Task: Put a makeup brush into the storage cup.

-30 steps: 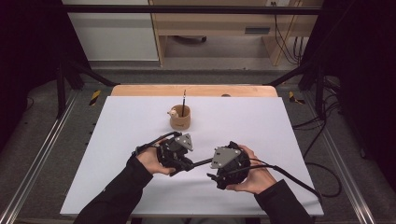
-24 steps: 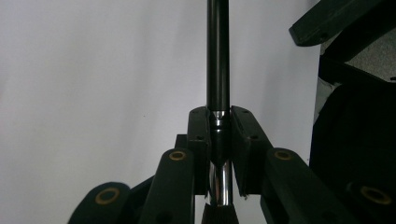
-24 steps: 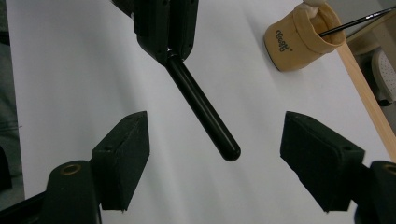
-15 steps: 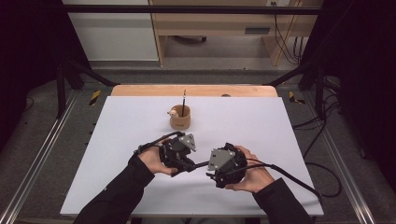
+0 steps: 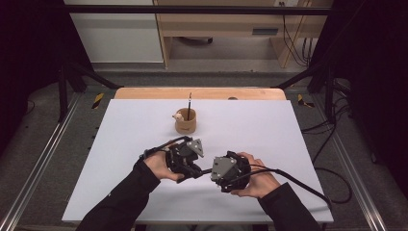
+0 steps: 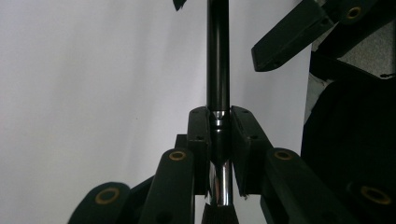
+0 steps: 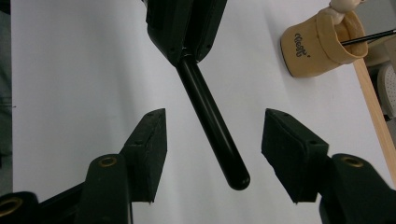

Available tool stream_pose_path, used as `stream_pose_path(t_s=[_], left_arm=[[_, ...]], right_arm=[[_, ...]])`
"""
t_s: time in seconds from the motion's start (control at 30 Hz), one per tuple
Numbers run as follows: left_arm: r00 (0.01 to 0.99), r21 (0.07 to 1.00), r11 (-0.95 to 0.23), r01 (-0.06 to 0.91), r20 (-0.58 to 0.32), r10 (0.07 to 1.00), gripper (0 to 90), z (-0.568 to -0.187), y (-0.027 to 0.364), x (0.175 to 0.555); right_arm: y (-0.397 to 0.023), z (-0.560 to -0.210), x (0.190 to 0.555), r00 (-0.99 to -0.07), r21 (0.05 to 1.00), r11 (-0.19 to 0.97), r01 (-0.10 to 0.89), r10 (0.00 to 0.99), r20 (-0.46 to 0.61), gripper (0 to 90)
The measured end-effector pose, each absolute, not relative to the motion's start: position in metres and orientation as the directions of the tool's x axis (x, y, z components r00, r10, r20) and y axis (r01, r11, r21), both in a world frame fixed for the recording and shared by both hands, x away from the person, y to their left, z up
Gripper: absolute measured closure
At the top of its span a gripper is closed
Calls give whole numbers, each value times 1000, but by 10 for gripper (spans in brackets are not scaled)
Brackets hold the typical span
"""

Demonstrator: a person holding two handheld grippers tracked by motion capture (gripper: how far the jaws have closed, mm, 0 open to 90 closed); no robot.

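A thin black brush (image 6: 218, 56) with a shiny metal ferrule (image 6: 219, 177) is clamped in my left gripper (image 6: 218, 116), which is shut on it at the ferrule. Its rounded black handle (image 7: 210, 126) reaches out between the spread jaws of my right gripper (image 7: 212, 135), which is open and not touching it. In the high view the left gripper (image 5: 198, 169) and right gripper (image 5: 215, 172) face each other low over the front middle of the white table (image 5: 120, 144). A tan cup (image 5: 185, 121) farther back holds another brush (image 5: 189, 102).
The tan cup (image 7: 322, 42) stands near the table's wooden back edge (image 5: 202, 93). A black cable (image 5: 298, 180) trails from the right gripper toward the table's front right. Metal frame rails (image 5: 43, 159) run along both sides.
The right gripper has edged slightly left toward the left gripper, so the brush handle now lies between its jaws. The left gripper has barely moved.
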State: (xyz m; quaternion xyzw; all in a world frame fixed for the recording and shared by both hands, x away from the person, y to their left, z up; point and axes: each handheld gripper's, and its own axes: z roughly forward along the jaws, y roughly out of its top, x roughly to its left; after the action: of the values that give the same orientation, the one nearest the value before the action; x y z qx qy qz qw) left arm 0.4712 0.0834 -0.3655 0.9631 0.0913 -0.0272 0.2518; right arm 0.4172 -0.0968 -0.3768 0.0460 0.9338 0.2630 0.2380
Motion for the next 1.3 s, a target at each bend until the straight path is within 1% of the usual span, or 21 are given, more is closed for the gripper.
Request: stream_pose_path(t_s=[0.13,0.2,0.23,0.43,0.83,0.87,1.07,1.3], left_arm=[[982,479,-857,190,-99,163,780,-366,82,470],[982,479,-857,191,-102,162,779,-366,81,470],[982,479,-857,190,-103,161,779,-366,81,470],[984,477,-860,180,-97,152,779,-365,80,469],[983,492,-851,185,-112,148,779,-364,76,464],[983,490,-852,183,-113,145,779,-364,76,464],[985,492,-854,169,-108,133,779,-364,75,464],[988,486,-861,150,-99,116,779,-364,75,465]], right_arm=[[-96,-378,418,-885,492,869,-49,191,-424,440],[-95,-380,417,-882,502,864,-37,207,-423,454],[-96,-379,418,-887,492,869,-53,186,-423,462],[-94,-380,417,-887,478,876,-69,166,-432,516],[-92,-383,416,-885,449,886,-114,115,-451,641],[-92,-384,415,-884,457,883,-106,126,-450,652],[-92,-384,415,-889,439,891,-116,104,-446,706],[-92,-384,415,-889,429,893,-139,78,-452,727]])
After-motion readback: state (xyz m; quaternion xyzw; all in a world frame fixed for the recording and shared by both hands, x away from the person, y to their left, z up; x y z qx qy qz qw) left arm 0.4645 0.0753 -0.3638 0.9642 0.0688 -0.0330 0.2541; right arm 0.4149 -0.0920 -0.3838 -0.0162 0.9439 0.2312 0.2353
